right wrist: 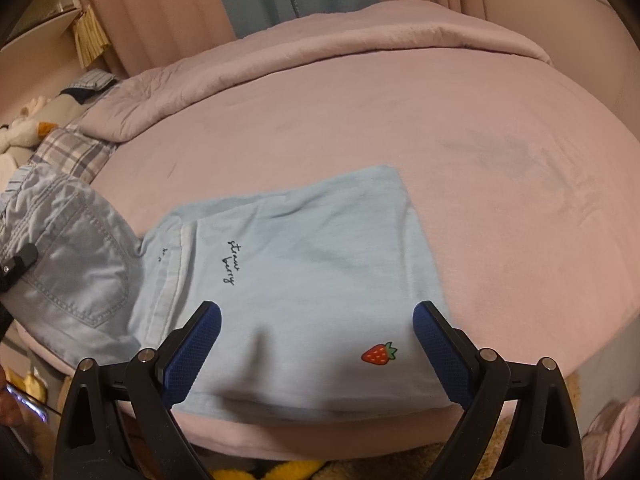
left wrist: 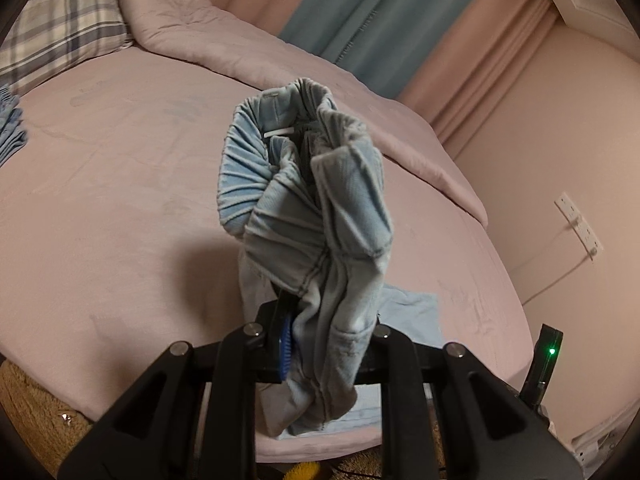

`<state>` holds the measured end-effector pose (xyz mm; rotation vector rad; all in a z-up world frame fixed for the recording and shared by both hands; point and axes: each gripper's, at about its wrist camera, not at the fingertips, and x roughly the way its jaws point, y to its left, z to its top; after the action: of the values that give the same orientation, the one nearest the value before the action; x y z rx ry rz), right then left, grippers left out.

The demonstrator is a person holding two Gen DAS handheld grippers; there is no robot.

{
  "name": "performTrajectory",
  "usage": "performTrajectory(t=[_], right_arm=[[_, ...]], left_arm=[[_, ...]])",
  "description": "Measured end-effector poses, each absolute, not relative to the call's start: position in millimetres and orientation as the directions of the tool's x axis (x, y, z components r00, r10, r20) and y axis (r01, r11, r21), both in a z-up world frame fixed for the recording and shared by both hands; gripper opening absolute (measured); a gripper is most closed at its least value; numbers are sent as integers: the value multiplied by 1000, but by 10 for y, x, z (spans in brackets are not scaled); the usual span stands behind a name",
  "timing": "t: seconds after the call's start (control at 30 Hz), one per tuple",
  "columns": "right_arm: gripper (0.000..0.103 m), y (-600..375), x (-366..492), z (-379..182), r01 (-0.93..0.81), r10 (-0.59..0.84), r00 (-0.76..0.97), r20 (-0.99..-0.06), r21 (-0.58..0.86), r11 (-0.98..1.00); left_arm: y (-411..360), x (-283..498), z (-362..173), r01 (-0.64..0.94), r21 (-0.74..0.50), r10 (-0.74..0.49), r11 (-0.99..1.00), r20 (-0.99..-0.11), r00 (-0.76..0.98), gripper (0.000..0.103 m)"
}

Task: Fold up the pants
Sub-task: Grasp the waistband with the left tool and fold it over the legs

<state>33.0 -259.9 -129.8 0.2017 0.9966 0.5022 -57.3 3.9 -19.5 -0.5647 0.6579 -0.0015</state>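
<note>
Left gripper (left wrist: 320,344), clamped on the bunched pants (left wrist: 308,200), lifts them off the bed (left wrist: 120,200); my right gripper (right wrist: 316,344) gapes empty. Next: seize a free edge.

The left gripper (left wrist: 320,340) is clamped on a bunch of light blue pants (left wrist: 308,200), which stand up from the jaws, the gathered elastic waistband at the top. Behind it spreads a pink bed (left wrist: 120,208). A pale blue cloth (left wrist: 412,312) lies flat on the bed just right of the gripper. A pink quilt (left wrist: 224,36) is heaped at the far side, with a plaid pillow (left wrist: 60,28) at far left. A socket (left wrist: 580,228) sits on the right wall.
</note>
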Motion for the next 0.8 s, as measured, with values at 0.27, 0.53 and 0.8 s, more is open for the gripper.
performTrajectory(t=[0.27,0.53,0.8], right_arm=[[96,-2651,310,-1281,-302,489,450,-748,388,871],[96,-2744,313,-1312,-275,481,450,-752,396,876],[96,-2823,303,-1356,-243,473,450,-758,405,881]], left_arm=[[-151,-364,-265,-105,-470,-237,876,-610,756,18],[-298,-121,-451,-58,-474,-302,878,-645,702,18],[-410,84,-641,-38,-474,-338,880,-680,650,19]])
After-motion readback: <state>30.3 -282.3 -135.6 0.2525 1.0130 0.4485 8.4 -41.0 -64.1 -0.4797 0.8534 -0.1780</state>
